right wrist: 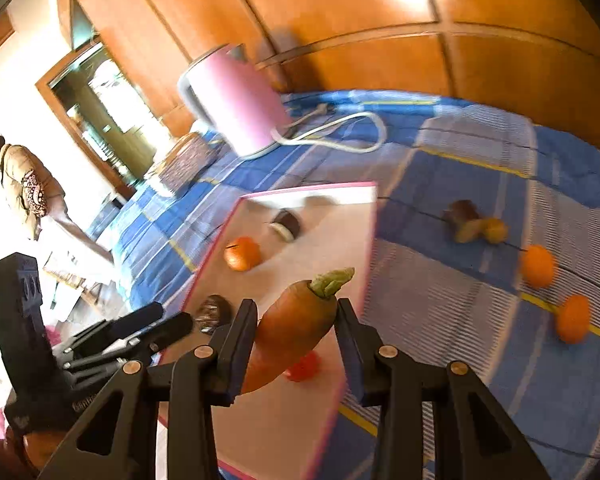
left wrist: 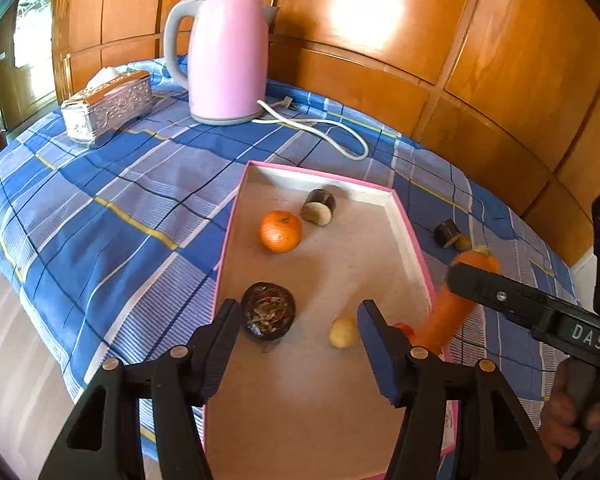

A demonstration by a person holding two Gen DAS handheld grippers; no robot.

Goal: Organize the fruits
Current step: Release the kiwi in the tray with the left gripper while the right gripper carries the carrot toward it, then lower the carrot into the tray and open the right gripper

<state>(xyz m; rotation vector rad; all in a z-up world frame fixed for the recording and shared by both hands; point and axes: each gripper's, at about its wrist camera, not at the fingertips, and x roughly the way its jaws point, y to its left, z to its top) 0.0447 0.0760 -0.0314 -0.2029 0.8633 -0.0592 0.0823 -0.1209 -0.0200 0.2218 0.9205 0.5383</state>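
Observation:
A pink-rimmed tray (left wrist: 408,236) lies on the blue plaid cloth. In it are an orange (left wrist: 280,231), a cut dark piece (left wrist: 319,207), a dark round fruit (left wrist: 268,310), a small yellow fruit (left wrist: 343,333) and something red (left wrist: 405,329). My left gripper (left wrist: 298,344) hangs open and empty over the tray's near end. My right gripper (right wrist: 296,336) is shut on a carrot (right wrist: 296,328), held above the tray's right rim; the carrot also shows in the left wrist view (left wrist: 444,320). Two oranges (right wrist: 538,266) (right wrist: 574,318) and a dark piece with yellow fruits (right wrist: 470,220) lie on the cloth.
A pink kettle (left wrist: 226,60) with a white cord (left wrist: 328,130) stands at the back. A silver tissue box (left wrist: 106,108) sits to its left. A wooden panel wall (left wrist: 420,40) backs the table. A person (right wrist: 24,184) stands far left in the room.

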